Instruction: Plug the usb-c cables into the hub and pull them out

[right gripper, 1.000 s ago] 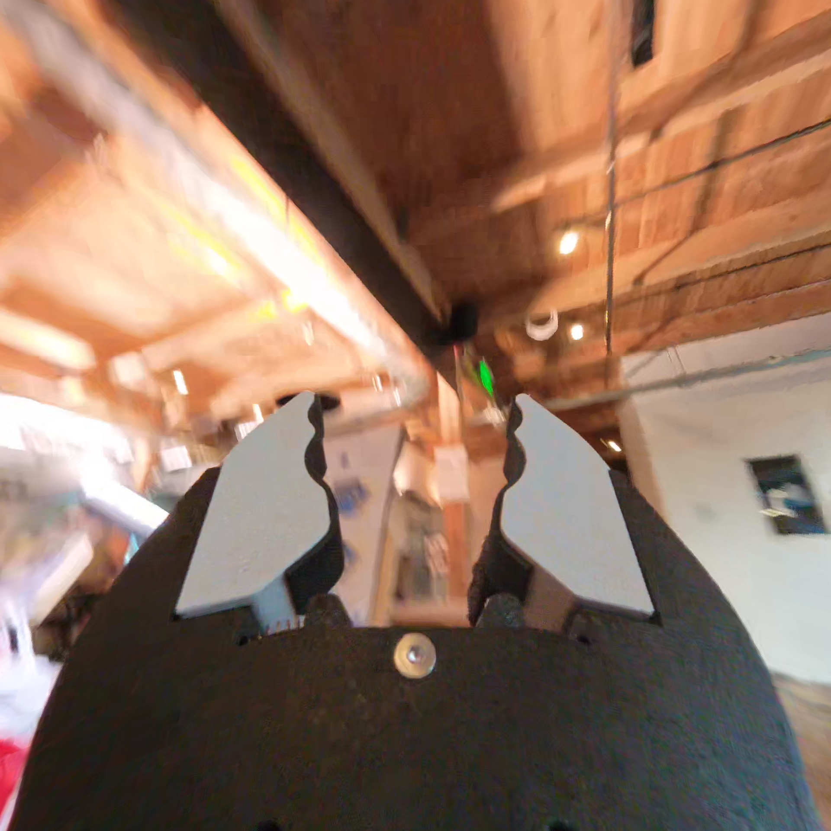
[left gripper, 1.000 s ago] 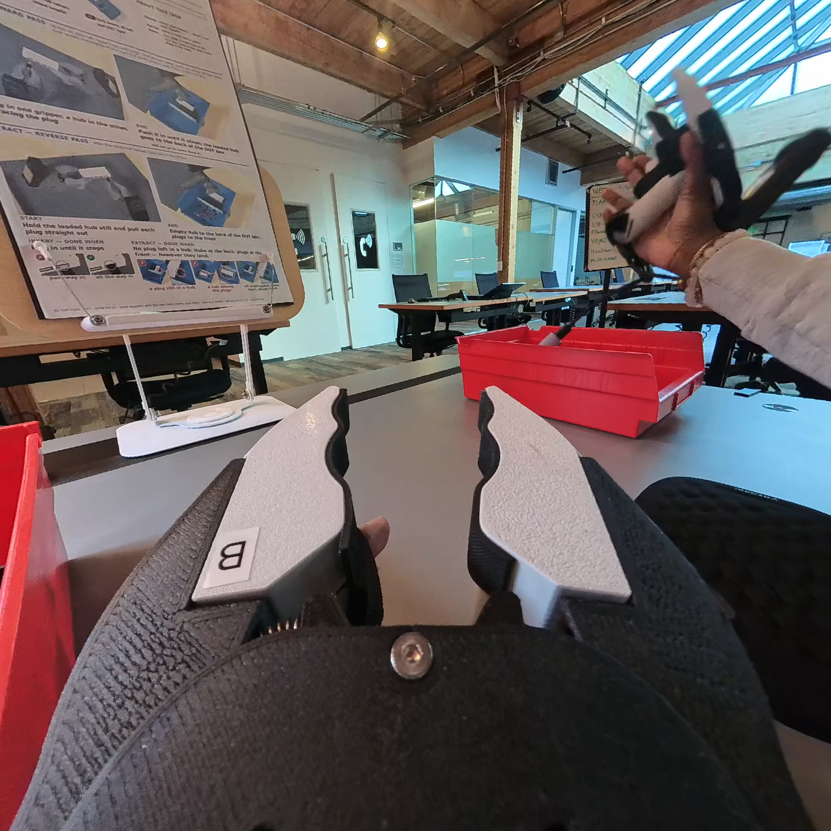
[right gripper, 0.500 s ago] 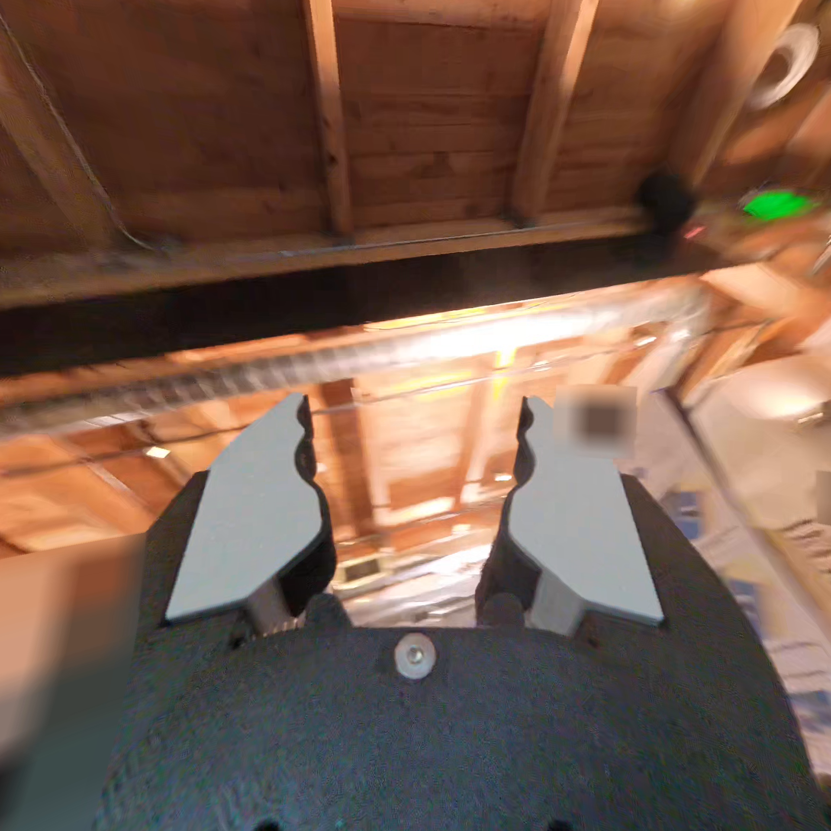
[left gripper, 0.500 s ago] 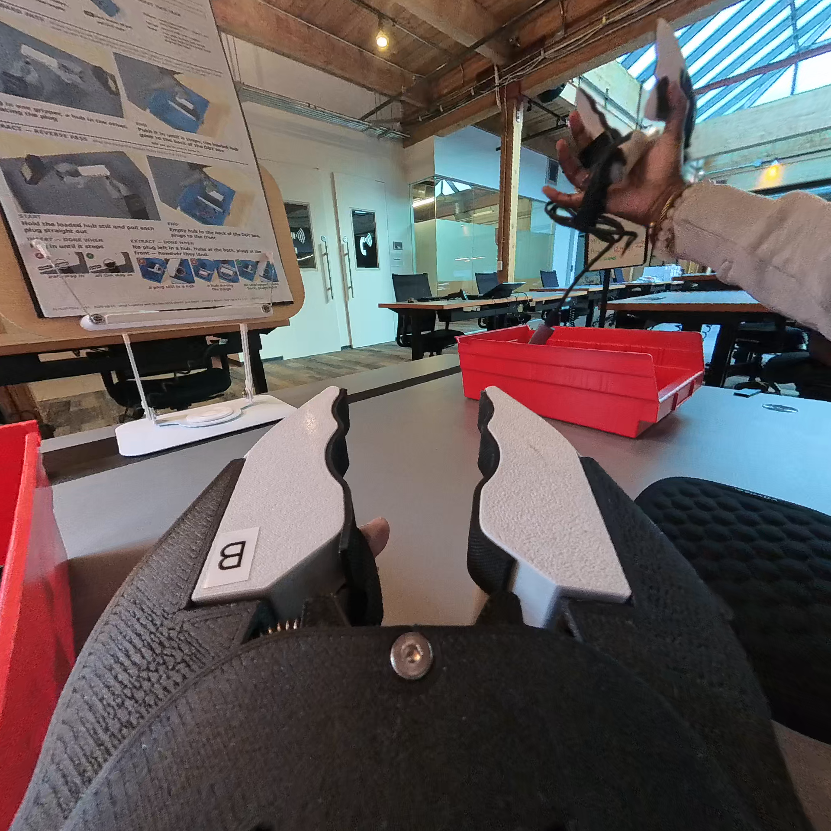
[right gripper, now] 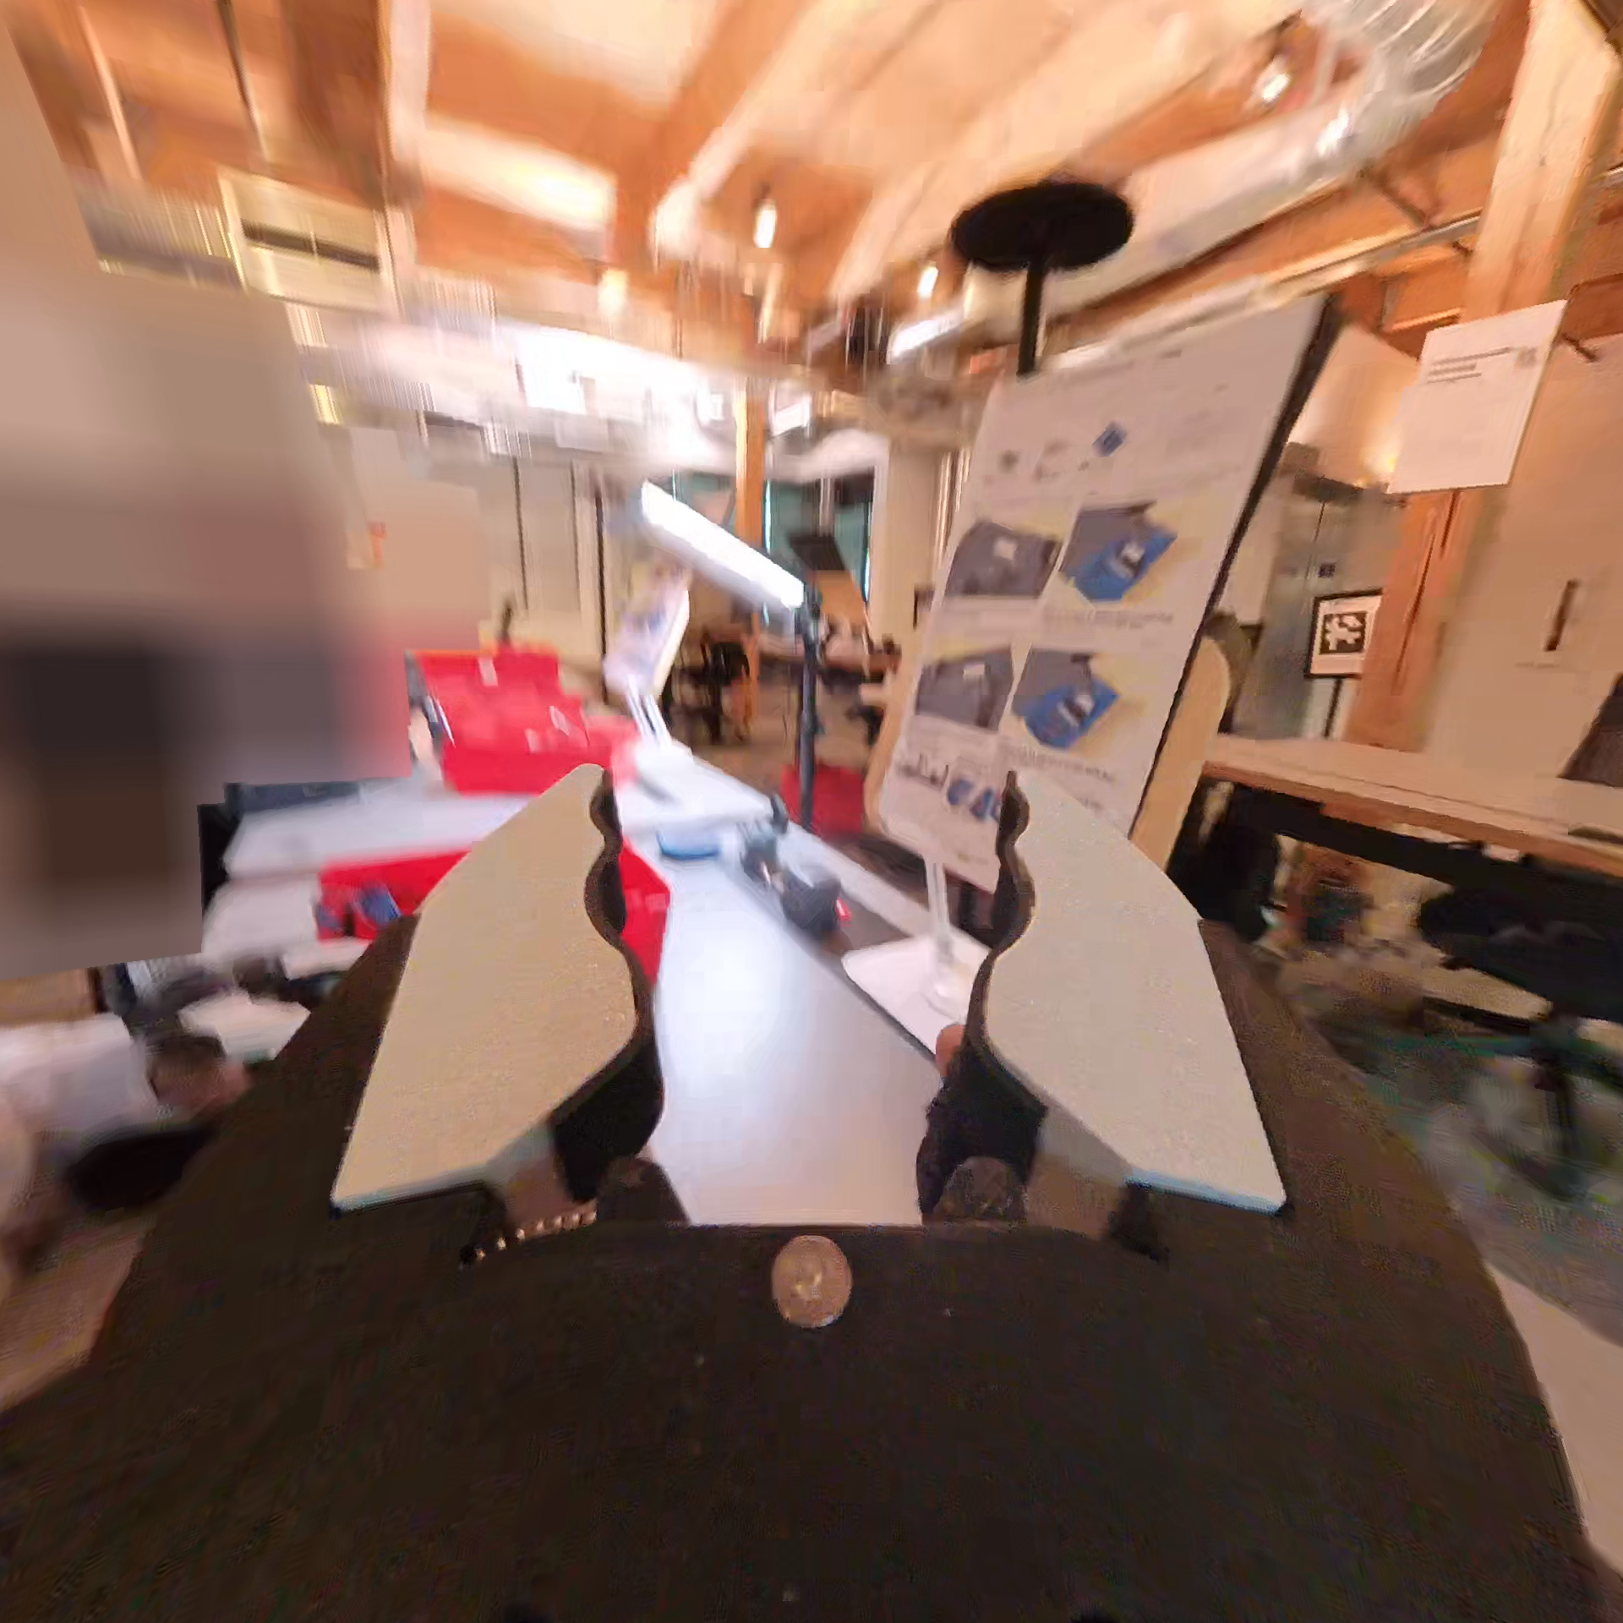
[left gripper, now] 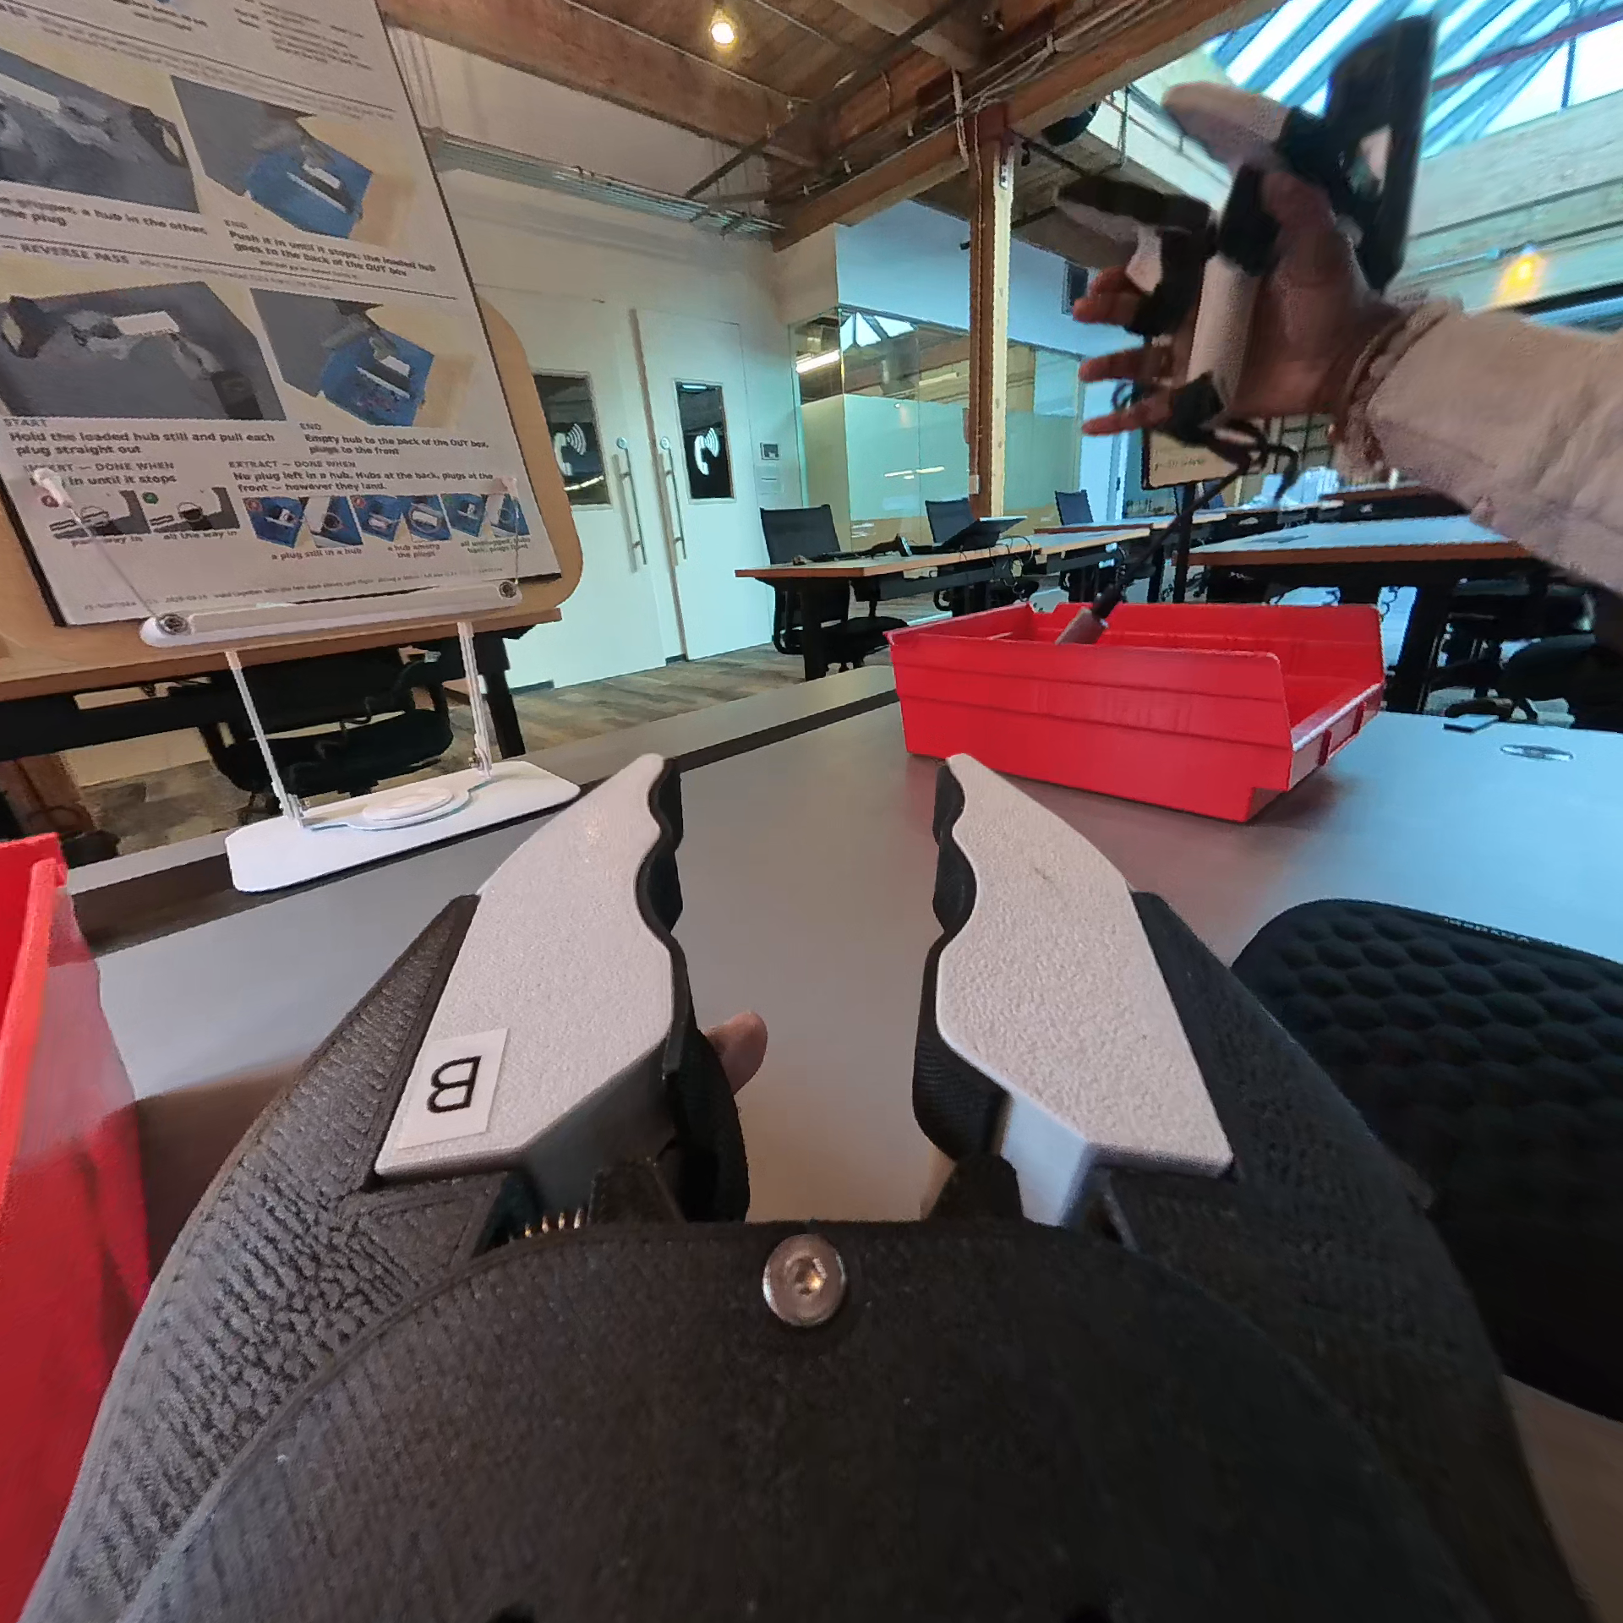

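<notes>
My left gripper is open and empty, low over the grey table. My right gripper is open and empty, held high in the air and aimed down toward the table. In the left wrist view a hand holds it up at the top right, blurred. A black cable hangs from that hand, and its grey plug end is at the rim of the red bin. No hub shows clearly. A small dark object on the table is too blurred to name.
An instruction board on a white stand is at the back left; it also shows in the right wrist view. Another red bin is at my left edge. A black mesh pad lies at the right. More red bins stand farther off.
The right gripper has swung from facing the ceiling to facing the table and board. The hand holding it shifted in the air with the cable dangling. The left gripper has not moved.
</notes>
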A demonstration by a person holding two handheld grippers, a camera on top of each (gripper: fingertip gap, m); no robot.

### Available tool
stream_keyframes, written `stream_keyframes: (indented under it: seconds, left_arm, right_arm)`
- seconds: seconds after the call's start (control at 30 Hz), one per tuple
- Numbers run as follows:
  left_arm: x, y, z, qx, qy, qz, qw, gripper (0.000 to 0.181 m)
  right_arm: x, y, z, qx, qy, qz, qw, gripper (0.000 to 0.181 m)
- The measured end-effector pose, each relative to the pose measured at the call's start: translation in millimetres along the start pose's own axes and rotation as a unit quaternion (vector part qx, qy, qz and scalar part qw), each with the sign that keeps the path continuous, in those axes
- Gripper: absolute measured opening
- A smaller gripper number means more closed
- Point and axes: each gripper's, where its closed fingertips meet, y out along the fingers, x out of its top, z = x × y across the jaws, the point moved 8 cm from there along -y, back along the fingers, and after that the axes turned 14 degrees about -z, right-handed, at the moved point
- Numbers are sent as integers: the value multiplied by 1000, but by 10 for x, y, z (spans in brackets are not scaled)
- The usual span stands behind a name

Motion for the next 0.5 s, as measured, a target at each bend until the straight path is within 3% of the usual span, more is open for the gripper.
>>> stream_keyframes:
  seconds: [0.07,0.13,0.2,0.23,0.3,0.37,0.43,0.5]
  left_arm:
    - [-13,29,-30,-13,8,16,1000,55]
    - [-28,63,-73,-34,19,31,999,55]
    - [-35,97,-121,-52,27,41,997,56]
    - [-34,113,-145,-60,30,44,997,56]
    - [-28,150,-190,-71,27,46,996,56]
    - [-25,194,-227,-78,22,50,995,56]
    - [-27,241,-261,-87,23,56,994,56]
    - [-26,282,-292,-95,30,59,993,56]
  right_arm:
    - [-48,84,134,25,-23,39,999,87]
    - [-83,111,183,30,17,65,997,90]
    - [-194,105,181,15,-7,137,990,87]
    - [-280,95,187,7,-66,189,980,86]
    - [-467,75,247,19,-220,292,931,84]
    - [-598,95,333,44,-292,338,893,85]
    - [-633,173,434,68,-277,321,903,87]
    - [-513,284,507,78,-214,233,945,89]
